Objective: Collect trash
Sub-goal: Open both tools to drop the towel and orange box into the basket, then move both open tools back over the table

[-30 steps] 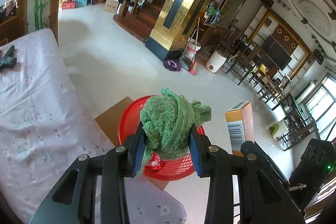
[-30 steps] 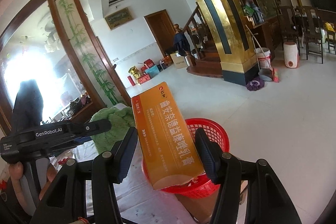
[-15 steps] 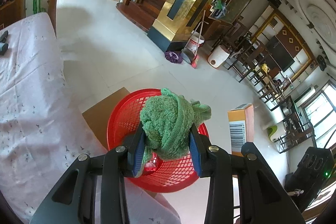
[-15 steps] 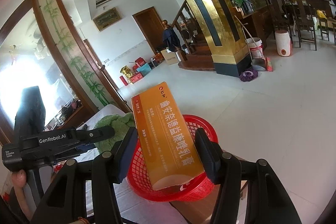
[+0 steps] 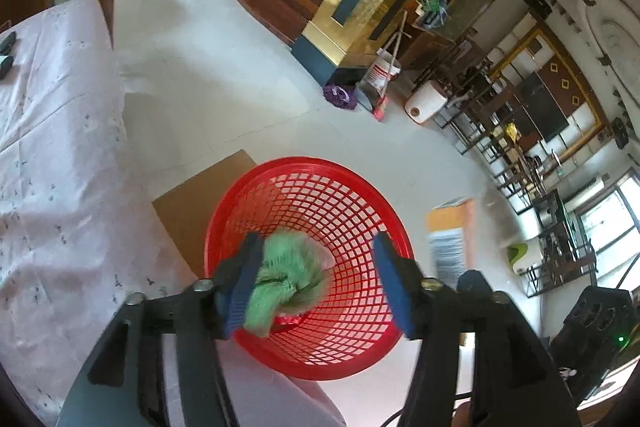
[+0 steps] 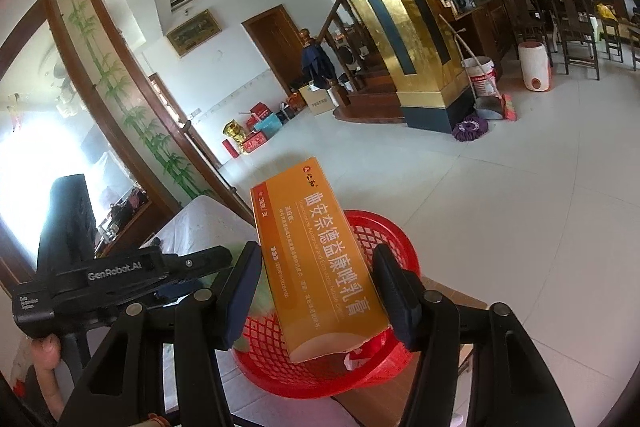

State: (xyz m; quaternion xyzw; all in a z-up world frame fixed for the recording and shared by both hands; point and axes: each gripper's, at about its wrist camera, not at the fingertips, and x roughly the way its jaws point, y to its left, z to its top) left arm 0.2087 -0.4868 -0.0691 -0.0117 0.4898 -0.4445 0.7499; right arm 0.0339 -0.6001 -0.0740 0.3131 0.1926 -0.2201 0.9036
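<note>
- Basket count is one: a red mesh basket (image 5: pixel 320 219) sits on a brown cardboard piece (image 5: pixel 192 195) at the edge of a bed with a pale patterned cover (image 5: pixel 60 147).
- One green cloth (image 5: pixel 286 275), blurred, lies against the left pad of the left gripper (image 5: pixel 316 283) over the basket's mouth. The right pad stands clear of it, with basket mesh showing in the gap. The jaws are opening, and the cloth sits between them without being pressed from both sides.
- One orange box (image 6: pixel 320 267) with white Chinese lettering stands nearly upright between the fingers of the right gripper (image 6: pixel 316 287), over the basket (image 6: pixel 384 235). Its lower right edge meets the right pad. On the left, whether the pad touches the box cannot be told, so a firm grip cannot be confirmed.
- The same box (image 5: pixel 450 231) appears blurred in the left wrist view, just beyond the basket's right rim.
- In the basket's bottom lies at least one small piece of red and white packaging (image 6: pixel 356 361); it is too hidden to count further.
- One thumb (image 6: pixel 46 351) of the person shows beneath the black body of the left gripper, at the left of the right wrist view.
</note>
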